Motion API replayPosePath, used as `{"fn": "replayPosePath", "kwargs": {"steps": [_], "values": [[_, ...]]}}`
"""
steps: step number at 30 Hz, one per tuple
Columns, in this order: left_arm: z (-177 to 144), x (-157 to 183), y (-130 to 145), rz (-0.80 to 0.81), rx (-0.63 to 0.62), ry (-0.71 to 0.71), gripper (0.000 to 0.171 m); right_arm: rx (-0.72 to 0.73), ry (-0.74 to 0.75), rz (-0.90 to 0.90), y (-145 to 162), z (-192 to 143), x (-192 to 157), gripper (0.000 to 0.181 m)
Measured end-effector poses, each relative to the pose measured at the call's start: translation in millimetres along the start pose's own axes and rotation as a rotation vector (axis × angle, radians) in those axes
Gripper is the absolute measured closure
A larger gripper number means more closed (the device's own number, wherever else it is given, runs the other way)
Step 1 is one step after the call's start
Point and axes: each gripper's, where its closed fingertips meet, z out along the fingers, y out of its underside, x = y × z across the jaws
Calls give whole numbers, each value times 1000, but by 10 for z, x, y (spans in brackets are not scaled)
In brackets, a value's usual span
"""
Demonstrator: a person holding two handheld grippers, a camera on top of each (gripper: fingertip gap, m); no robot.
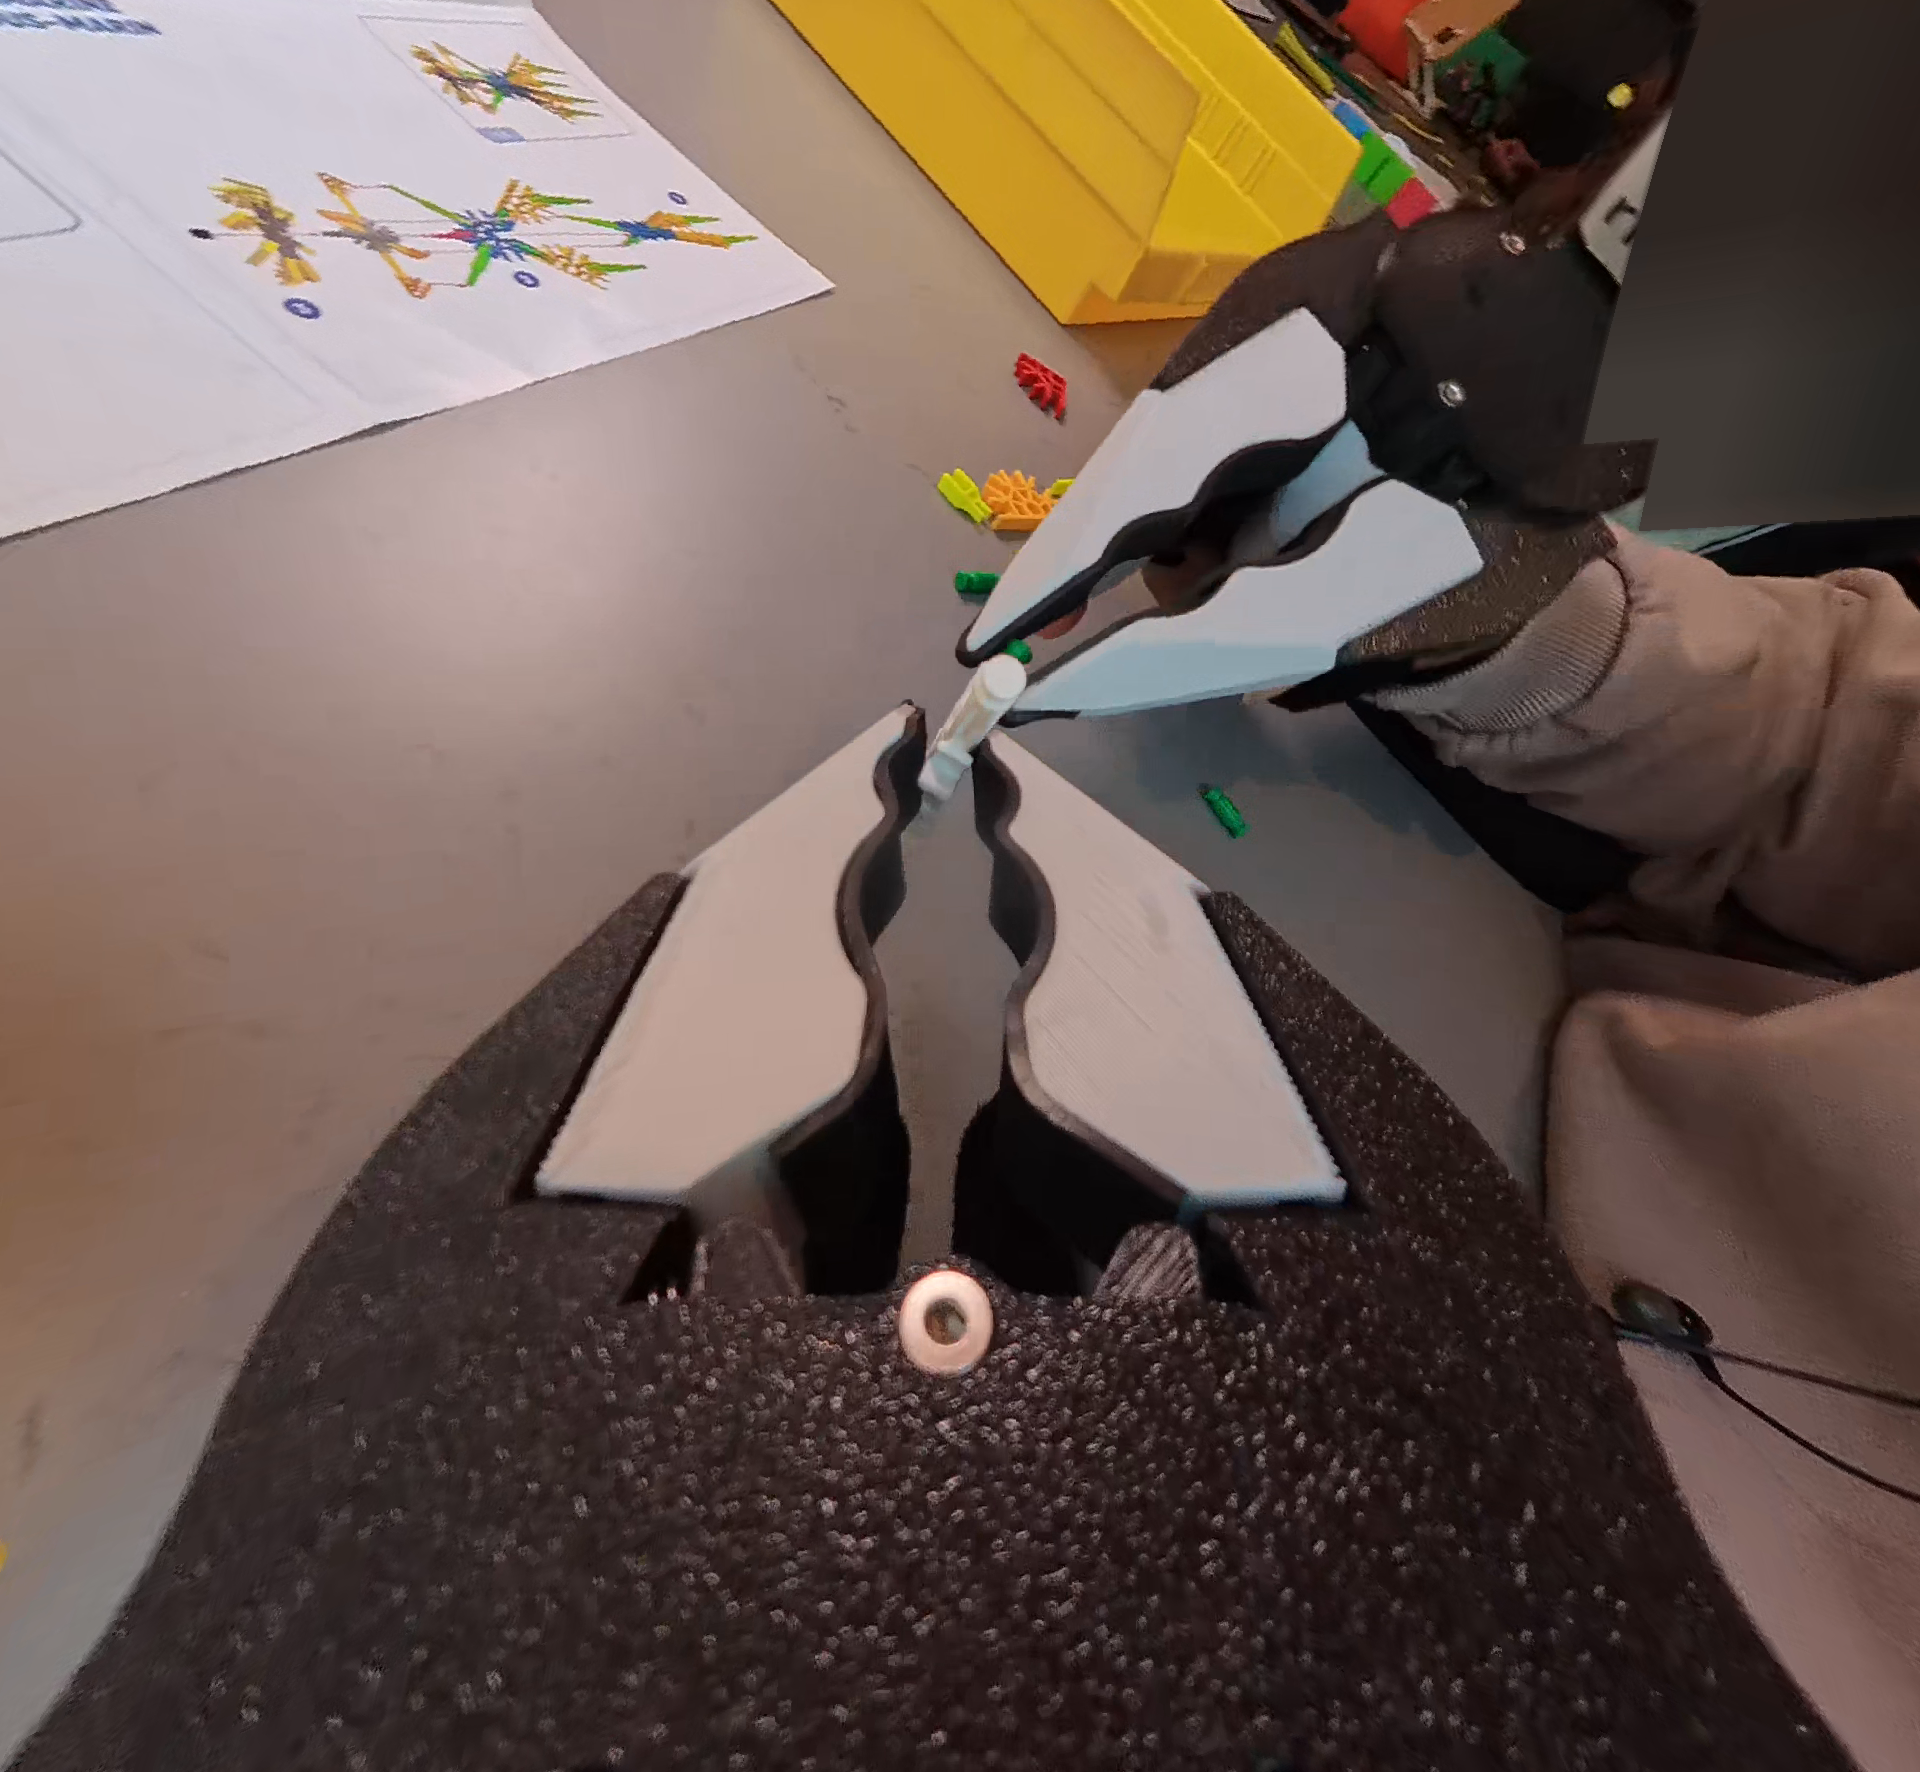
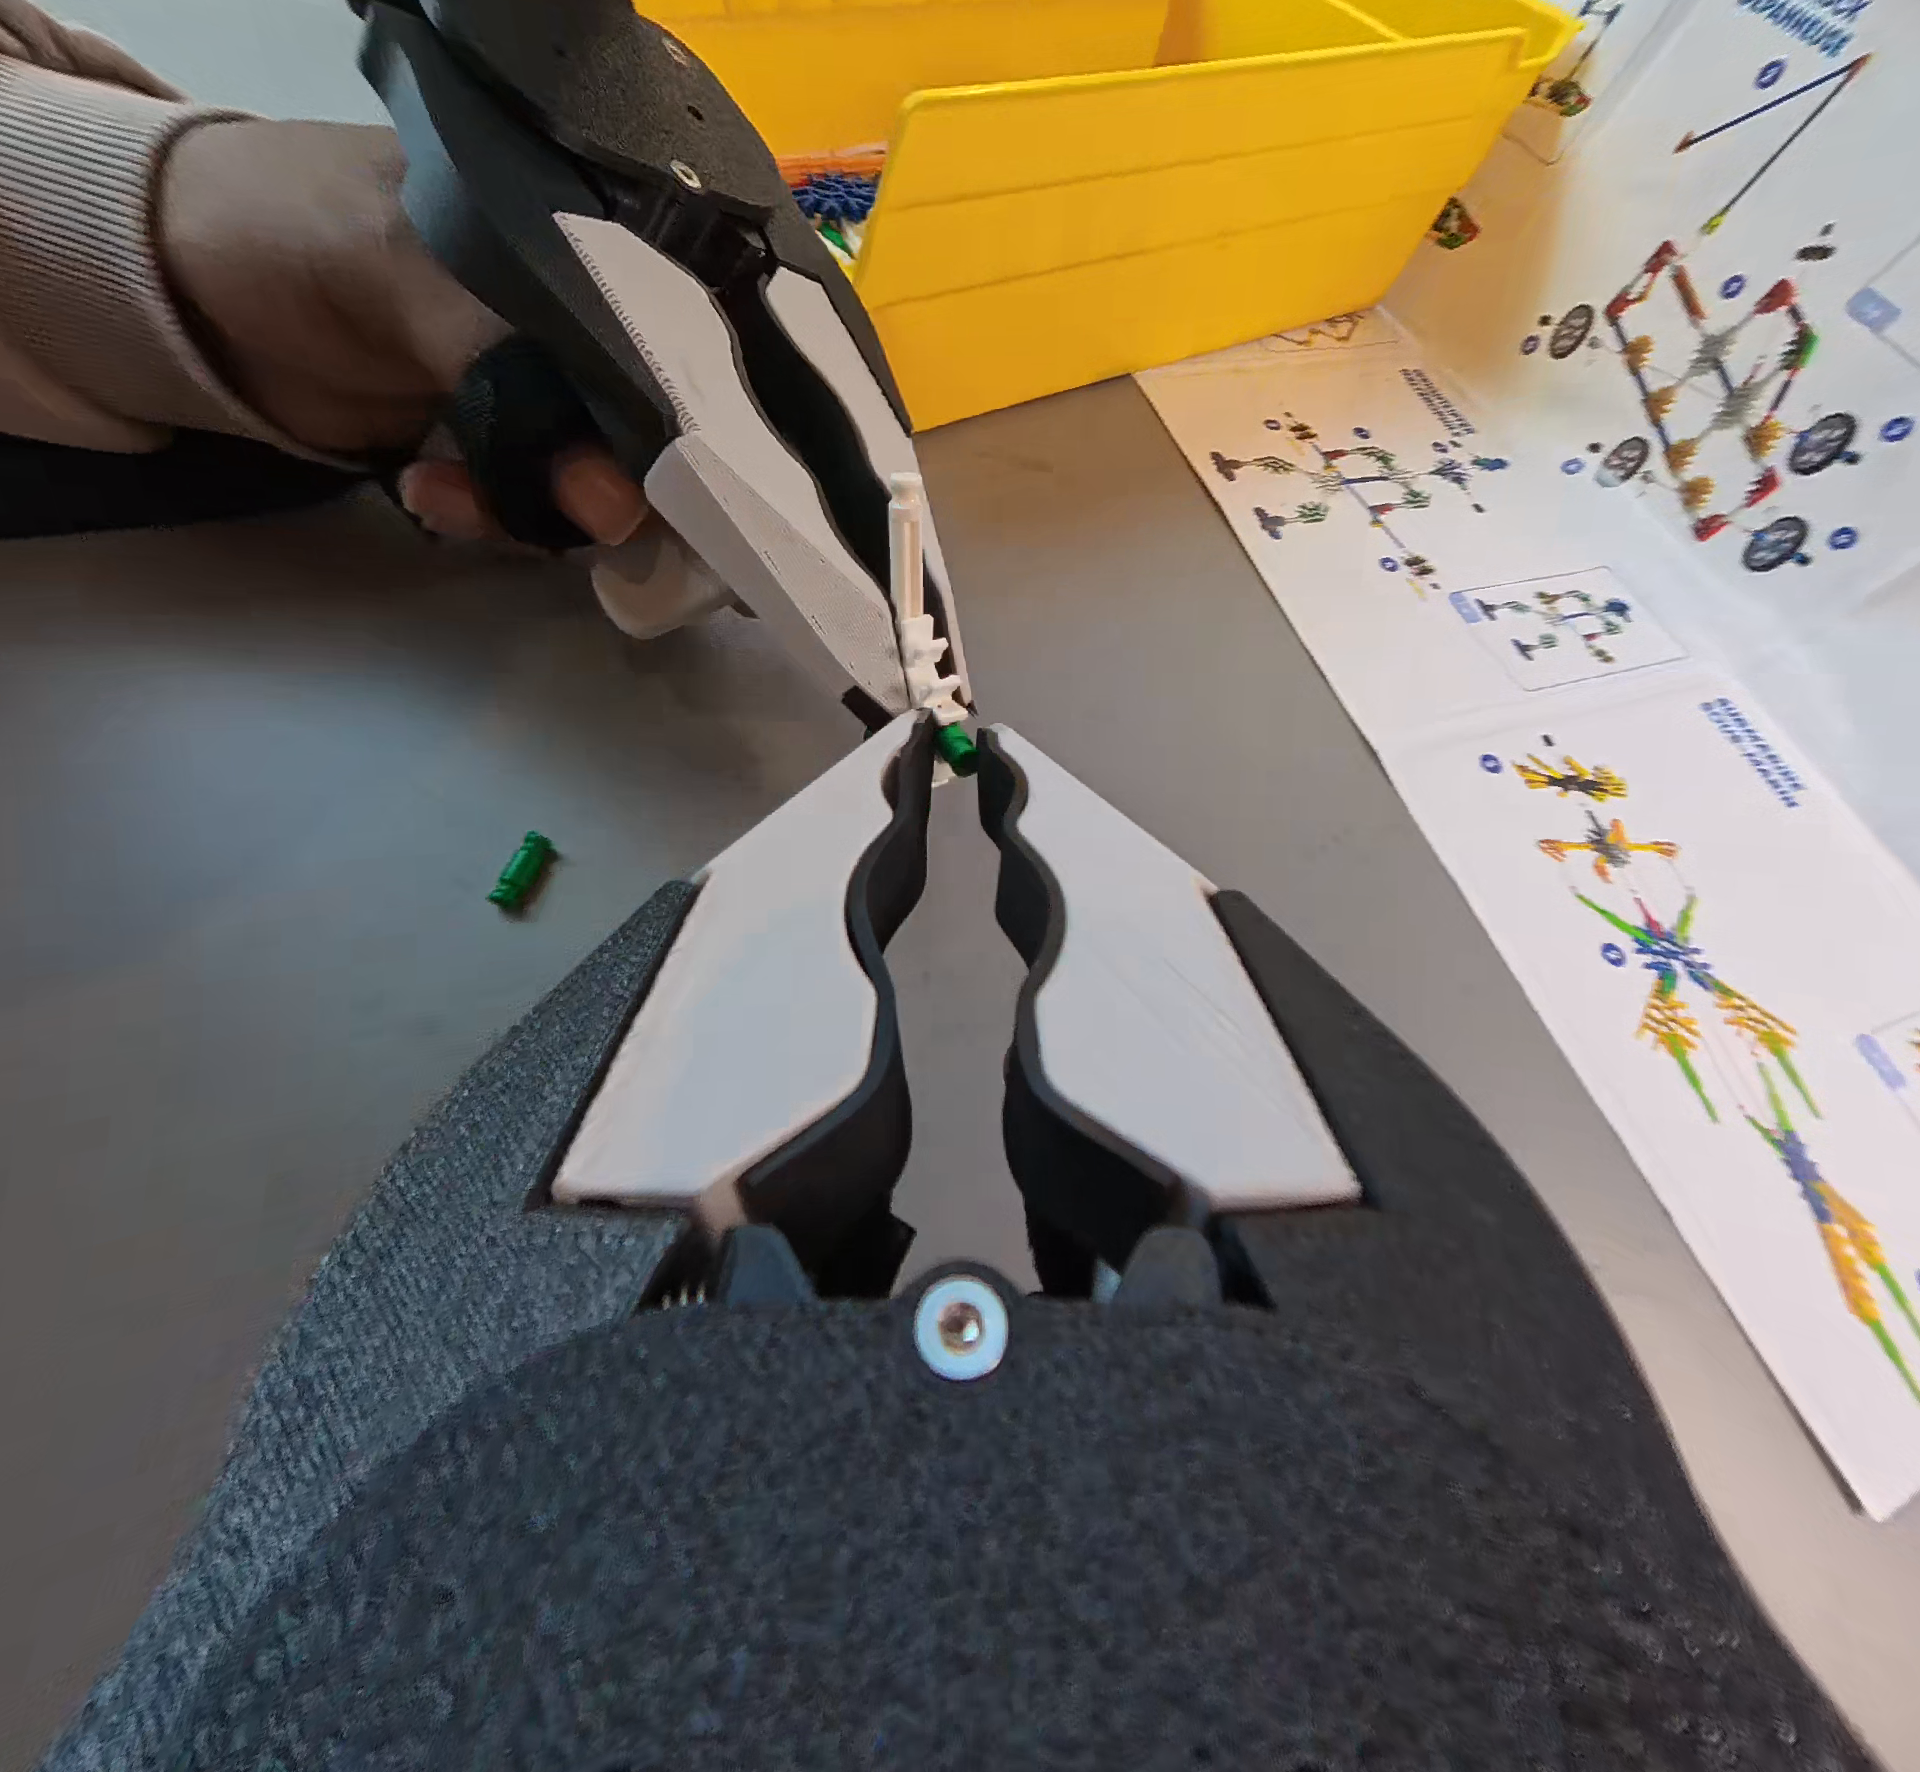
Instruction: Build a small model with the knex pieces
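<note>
The left gripper [image 1: 948, 748] is pinched narrow on the lower end of a white rod [image 1: 971, 725], which sticks up past its tips. The right gripper [image 2: 948, 754] meets it tip to tip, closed narrow on a small green connector [image 2: 954, 748] that touches the rod's base. A loose green piece [image 2: 523, 872] lies on the grey bench [image 2: 260, 735] left of the right gripper. Beyond both grippers stands a yellow bin [image 2: 1164, 268]; an instruction sheet [image 2: 1621, 683] lies right of the right gripper. Orange and yellow-green pieces [image 1: 1003, 498] lie beyond the left gripper.
</note>
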Motion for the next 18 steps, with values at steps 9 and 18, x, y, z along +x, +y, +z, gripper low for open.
{"fn": "replayPosePath", "kwargs": {"steps": [9,18], "values": [[74,-150,-165,-210,125,-78,162,-38,281,-173,-30,22,205,174],[122,-223,-104,-213,67,-63,163,-74,268,-178,75,70,215,174]]}}
